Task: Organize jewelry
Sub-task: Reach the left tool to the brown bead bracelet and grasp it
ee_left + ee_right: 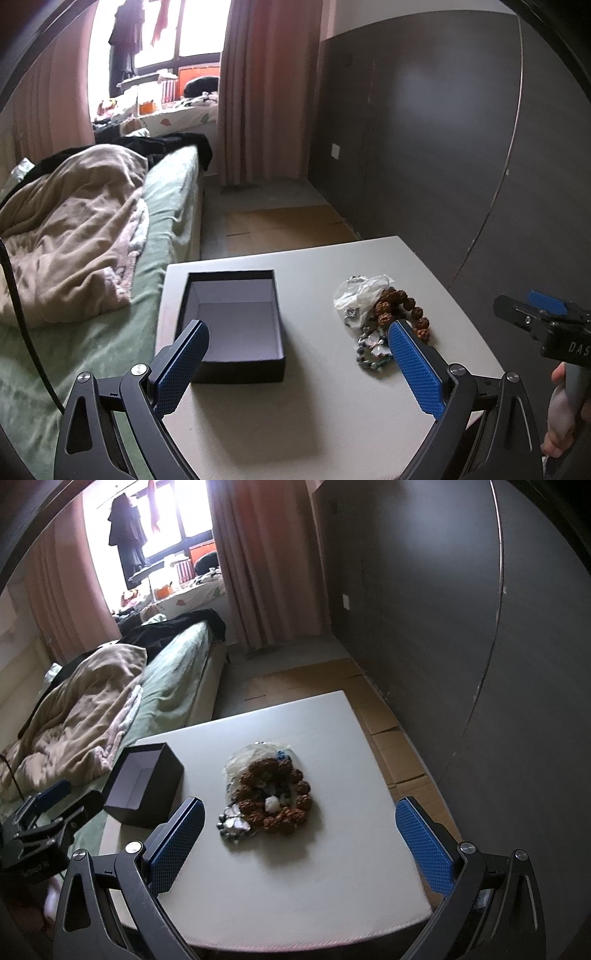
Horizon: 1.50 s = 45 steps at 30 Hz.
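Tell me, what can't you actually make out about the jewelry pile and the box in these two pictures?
- Plastic bag: contents hidden by crumpled film, both views.
- Brown bead bracelet: right wrist view blurred; left gripper finger covers part in left view.
- Silvery pieces: too blurred to identify.
- Dark box: near inner corner hidden by its wall and a finger.

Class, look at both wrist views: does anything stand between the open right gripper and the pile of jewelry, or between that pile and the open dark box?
Nothing visible does. The right gripper hangs open over bare white tabletop before the brown beaded bracelet pile. Only bare table separates it from the empty dark box.
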Each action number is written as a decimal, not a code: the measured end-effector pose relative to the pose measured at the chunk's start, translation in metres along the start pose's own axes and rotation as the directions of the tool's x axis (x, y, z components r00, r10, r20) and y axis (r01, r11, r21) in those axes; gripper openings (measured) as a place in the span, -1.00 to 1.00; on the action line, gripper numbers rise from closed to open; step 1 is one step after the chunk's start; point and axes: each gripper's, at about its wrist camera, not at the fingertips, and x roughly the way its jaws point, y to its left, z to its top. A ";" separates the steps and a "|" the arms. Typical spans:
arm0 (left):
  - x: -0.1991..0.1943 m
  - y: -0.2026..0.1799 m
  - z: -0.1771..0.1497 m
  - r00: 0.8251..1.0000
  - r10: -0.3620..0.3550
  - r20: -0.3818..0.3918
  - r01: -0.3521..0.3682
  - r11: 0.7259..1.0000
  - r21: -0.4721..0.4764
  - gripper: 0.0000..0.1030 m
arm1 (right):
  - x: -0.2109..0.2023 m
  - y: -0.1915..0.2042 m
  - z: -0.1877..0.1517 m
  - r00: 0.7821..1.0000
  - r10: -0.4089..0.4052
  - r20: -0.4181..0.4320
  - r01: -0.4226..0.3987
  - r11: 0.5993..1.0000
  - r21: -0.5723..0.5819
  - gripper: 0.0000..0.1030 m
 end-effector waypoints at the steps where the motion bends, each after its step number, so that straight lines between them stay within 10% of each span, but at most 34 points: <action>1: 0.002 -0.001 0.001 1.000 -0.004 0.000 0.004 1.000 0.002 0.90 | 0.002 -0.005 0.001 1.000 0.003 -0.001 -0.003 1.000 0.005 1.00; 12: 0.032 -0.020 0.008 0.997 -0.080 -0.025 0.080 0.997 0.012 0.86 | 0.019 -0.048 0.016 0.997 0.044 -0.065 -0.035 0.991 0.125 1.00; 45: 0.137 -0.075 -0.010 0.943 -0.198 -0.267 0.206 0.979 0.002 -0.38 | 0.068 -0.083 0.028 0.977 0.126 -0.171 -0.071 0.953 0.295 0.96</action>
